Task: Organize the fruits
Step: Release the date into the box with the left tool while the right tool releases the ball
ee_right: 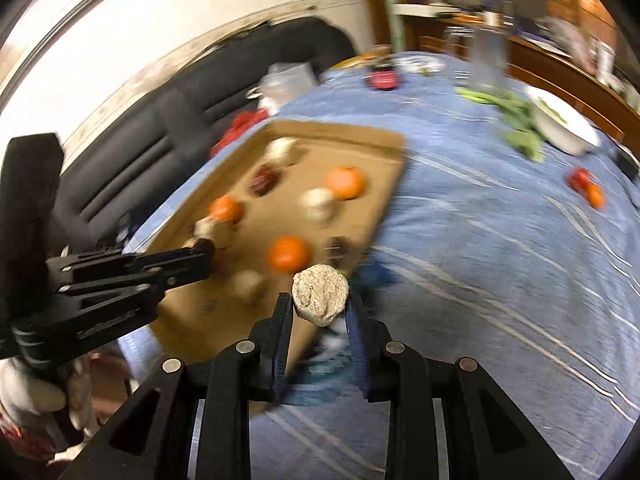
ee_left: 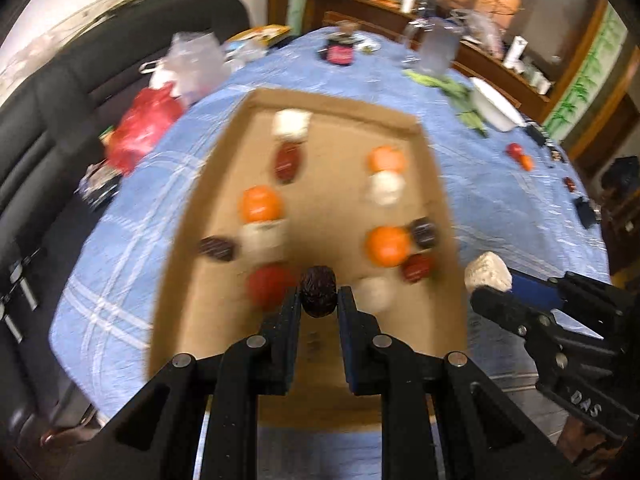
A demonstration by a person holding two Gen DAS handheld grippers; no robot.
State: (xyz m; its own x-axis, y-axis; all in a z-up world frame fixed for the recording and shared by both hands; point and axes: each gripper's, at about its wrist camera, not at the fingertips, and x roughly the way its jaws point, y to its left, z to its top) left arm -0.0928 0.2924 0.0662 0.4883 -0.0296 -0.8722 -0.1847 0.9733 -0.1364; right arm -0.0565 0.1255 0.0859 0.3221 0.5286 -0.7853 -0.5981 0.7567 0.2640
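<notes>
Behind everything is a black sofa (ee_left: 80,92) by a white wall. Next comes the big counter, covered with a blue cloth (ee_left: 132,208) with white stripes. On the cloth lies a flat brown cardboard tray (ee_left: 332,208). The pictures are blurry, but the tray holds round orange fruits (ee_left: 261,203), pale white lumps (ee_left: 385,187) and small dark red fruits (ee_left: 287,160), spread apart in loose rows.

At 2 o'clock from the tray sits a white bowl (ee_right: 568,128) beside some green leaves (ee_right: 520,128). At 10 o'clock is a red bag (ee_left: 140,128).

The left gripper (ee_left: 319,300) hangs over the tray's 6 o'clock edge. Its jaws are pinching a dark, wrinkly fruit (ee_left: 319,294). The right gripper (ee_right: 320,304) is at 4 o'clock from the tray, just past its corner. Its jaws are pinching a pale, bumpy lump (ee_right: 320,298), held up above the cloth.
</notes>
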